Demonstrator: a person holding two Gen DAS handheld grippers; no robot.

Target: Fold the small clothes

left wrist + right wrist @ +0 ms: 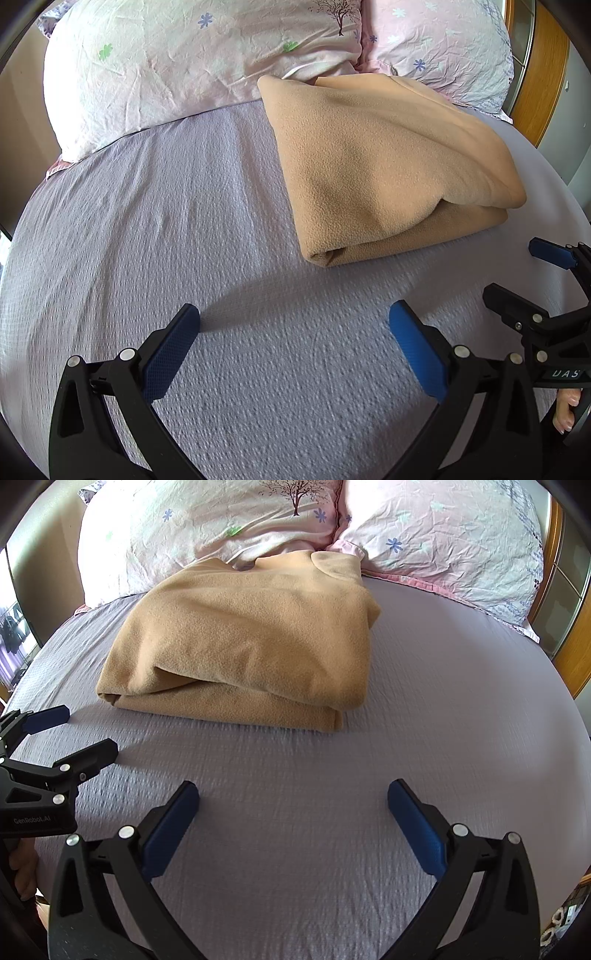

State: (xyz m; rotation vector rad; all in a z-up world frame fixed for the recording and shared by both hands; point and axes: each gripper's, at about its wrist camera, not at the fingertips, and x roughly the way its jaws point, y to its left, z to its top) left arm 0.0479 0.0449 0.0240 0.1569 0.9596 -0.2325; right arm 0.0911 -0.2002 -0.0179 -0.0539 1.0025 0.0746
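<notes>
Tan fleece garment (384,166): lying folded on the lavender bedsheet (184,240), far end touching the floral pillows (166,62). Left gripper (294,328) and right gripper (293,806): both hovering near side, jaws spread wide, gripping nothing.

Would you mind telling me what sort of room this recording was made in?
Most likely a bedroom. The work surface is a bed with a lilac sheet, two floral pillows lie at its head, and a folded tan fleece garment rests on it.

Sunlit lilac bed (184,229), floral pillows (166,66)
</notes>
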